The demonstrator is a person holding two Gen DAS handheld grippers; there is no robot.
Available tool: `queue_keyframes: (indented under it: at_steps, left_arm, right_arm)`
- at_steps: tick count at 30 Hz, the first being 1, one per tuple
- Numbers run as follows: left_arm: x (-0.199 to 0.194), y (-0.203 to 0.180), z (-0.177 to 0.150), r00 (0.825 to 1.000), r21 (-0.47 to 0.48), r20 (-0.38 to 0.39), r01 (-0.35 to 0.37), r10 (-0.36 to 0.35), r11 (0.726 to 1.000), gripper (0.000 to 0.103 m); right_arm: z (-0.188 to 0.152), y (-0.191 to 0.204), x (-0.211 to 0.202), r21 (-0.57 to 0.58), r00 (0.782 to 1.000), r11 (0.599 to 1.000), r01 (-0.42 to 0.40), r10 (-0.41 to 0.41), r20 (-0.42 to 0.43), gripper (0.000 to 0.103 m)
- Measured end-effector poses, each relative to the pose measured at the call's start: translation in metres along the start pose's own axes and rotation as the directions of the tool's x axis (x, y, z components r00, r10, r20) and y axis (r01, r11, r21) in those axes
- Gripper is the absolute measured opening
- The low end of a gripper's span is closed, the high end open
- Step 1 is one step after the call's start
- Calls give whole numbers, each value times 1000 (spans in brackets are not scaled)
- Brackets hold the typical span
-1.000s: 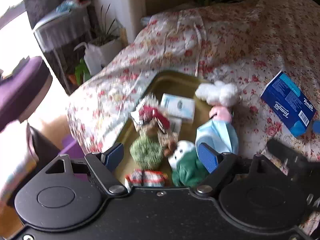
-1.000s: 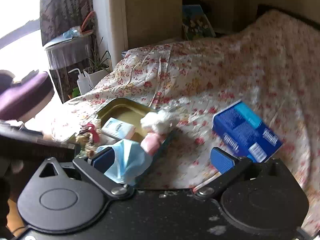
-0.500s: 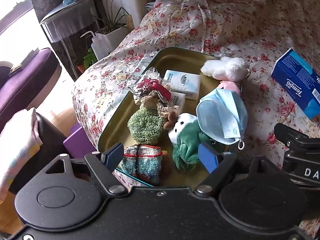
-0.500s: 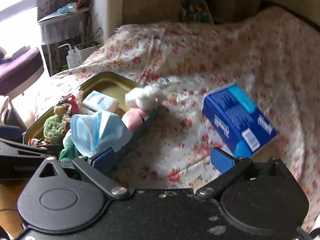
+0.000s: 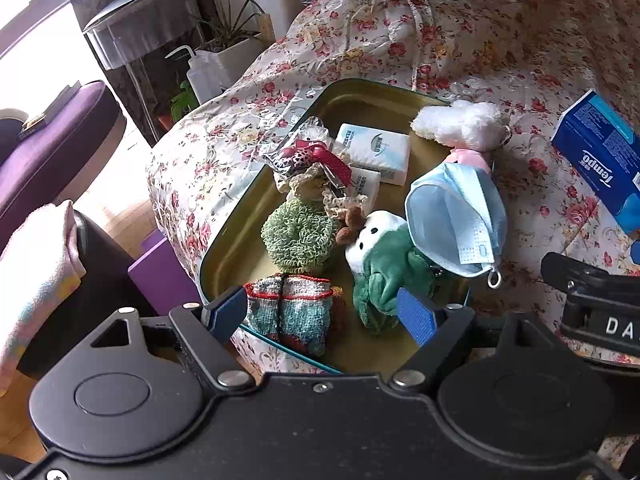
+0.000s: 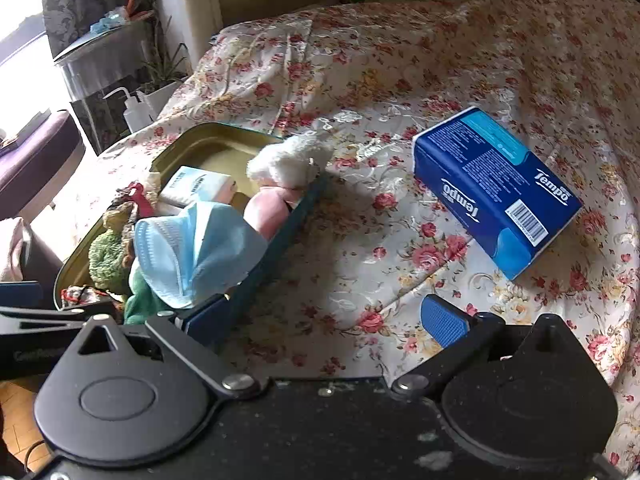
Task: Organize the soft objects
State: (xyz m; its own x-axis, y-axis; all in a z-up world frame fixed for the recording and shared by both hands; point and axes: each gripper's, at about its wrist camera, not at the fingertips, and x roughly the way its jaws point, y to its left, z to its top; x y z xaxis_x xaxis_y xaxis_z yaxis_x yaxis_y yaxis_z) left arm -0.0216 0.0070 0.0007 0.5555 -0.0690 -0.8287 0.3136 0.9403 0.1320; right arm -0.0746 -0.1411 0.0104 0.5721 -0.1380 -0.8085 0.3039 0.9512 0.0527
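We hold the left gripper [image 5: 322, 312] with its jaws apart and empty over a tin tray [image 5: 224, 240] on the flowered bedspread [image 6: 360, 240]. In the tray lie a knitted cloth [image 5: 290, 312], a green plush toy [image 5: 380, 276] and a face mask [image 5: 456, 220], perhaps resting on the rim. Our right gripper [image 6: 324, 320], likewise spread and empty, hangs over bare bedspread, with a blue tissue pack [image 6: 496, 188] beyond.

the left gripper [image 5: 322, 314] has a matte black plastic body with two round raised discs, one on each side, and two triangle holes near the arms. silver screws sit at the joints of the black arms. its fingers [image 5: 416, 314] carry blue ribbed pads. the right gripper [image 6: 324, 320] is built the same, with pale dust specks on its black body. its side shows white letters "da" in the left view.
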Motion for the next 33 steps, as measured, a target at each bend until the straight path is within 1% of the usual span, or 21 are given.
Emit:
queue_keyframes:
  at_steps: [5,33]
  left_arm:
    - [1,-1,-1,1000,0,-8,10,-10,1000,79]
    - [4,0,-1,1000,-2,-28,11,-11,1000,79]
  right_arm:
    - [-2,3,-4,-24,1000,1000,7,-7,13,103]
    - [-3,3,-7,-26,1000,1000,1,-1,17,103]
